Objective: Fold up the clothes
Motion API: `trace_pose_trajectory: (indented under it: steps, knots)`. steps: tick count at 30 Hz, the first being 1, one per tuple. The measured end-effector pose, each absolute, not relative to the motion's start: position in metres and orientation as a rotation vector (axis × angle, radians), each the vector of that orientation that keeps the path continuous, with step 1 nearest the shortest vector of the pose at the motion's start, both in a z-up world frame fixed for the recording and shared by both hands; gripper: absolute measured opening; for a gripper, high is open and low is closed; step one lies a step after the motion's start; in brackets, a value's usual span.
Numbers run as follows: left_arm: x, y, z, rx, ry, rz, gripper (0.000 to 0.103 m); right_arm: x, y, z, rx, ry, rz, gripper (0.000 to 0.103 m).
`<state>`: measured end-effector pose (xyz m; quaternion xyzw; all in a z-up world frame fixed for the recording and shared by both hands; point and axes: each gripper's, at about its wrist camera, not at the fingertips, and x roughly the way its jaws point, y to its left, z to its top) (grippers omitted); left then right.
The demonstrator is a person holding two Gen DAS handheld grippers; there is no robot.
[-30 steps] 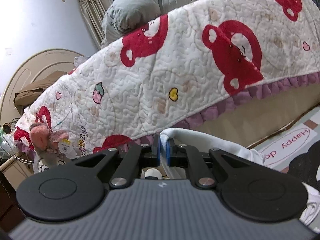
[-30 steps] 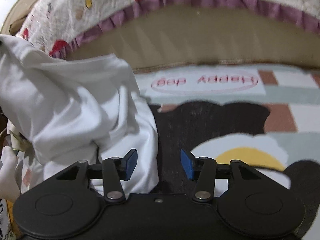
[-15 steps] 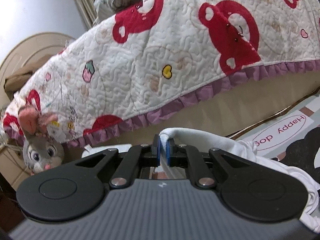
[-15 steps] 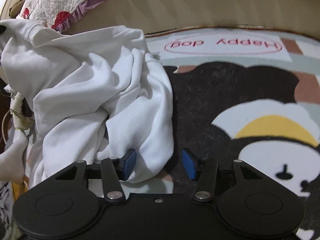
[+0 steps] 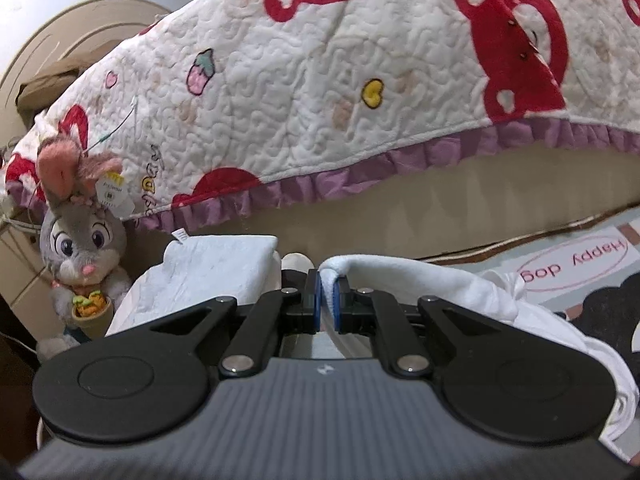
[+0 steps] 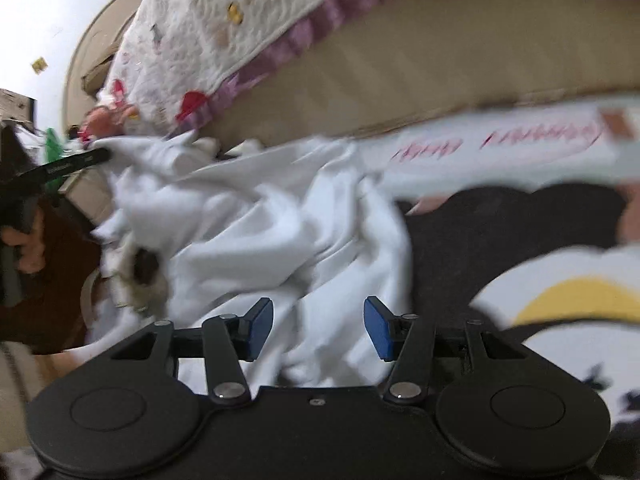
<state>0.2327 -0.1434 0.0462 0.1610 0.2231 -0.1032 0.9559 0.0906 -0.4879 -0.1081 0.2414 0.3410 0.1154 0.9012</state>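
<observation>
A crumpled white garment (image 6: 256, 232) lies on the patterned floor mat beside the bed. My left gripper (image 5: 327, 304) is shut on an edge of this white garment (image 5: 424, 280), which drapes off to the right. My right gripper (image 6: 318, 330) is open, with its blue pads over the near part of the garment, nothing between them clamped. The left gripper shows at the left of the blurred right wrist view (image 6: 68, 166), holding the far end of the cloth.
The bed with its red-bear quilt (image 5: 360, 80) and purple frill stands close ahead. A grey plush rabbit (image 5: 80, 248) sits at its foot, next to a folded white stack (image 5: 212, 272). The "Happy dog" mat (image 5: 576, 264) covers the floor at right.
My left gripper has lowered with the garment, bringing the rabbit and the folded stack into view. My right gripper has swung left over the garment; its view is now blurred.
</observation>
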Motion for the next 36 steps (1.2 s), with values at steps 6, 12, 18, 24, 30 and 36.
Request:
trace_pose_trajectory:
  steps: [6, 12, 18, 24, 30, 36]
  knots:
    - [0.244, -0.127, 0.040, 0.265, 0.479, -0.224, 0.006, 0.098, -0.502, -0.122, 0.518, 0.717, 0.159, 0.057]
    - [0.248, -0.122, 0.031, 0.243, 0.502, -0.269, 0.006, 0.129, -0.492, -0.140, 0.579, 0.771, 0.152, 0.061]
    - [0.247, -0.128, 0.021, 0.267, 0.516, -0.310, 0.006, 0.163, -0.472, -0.167, 0.553, 0.818, 0.121, 0.010]
    - [0.226, -0.124, 0.054, 0.339, 0.330, -0.251, 0.005, 0.154, -0.467, -0.120, 0.455, 0.716, 0.032, 0.007]
    - [0.193, -0.096, 0.109, 0.274, 0.169, -0.214, 0.005, 0.116, -0.495, -0.002, 0.233, 0.584, -0.093, 0.004]
    - [0.152, -0.085, 0.183, 0.221, 0.020, -0.244, 0.005, 0.069, -0.515, 0.095, 0.098, 0.438, -0.204, 0.004]
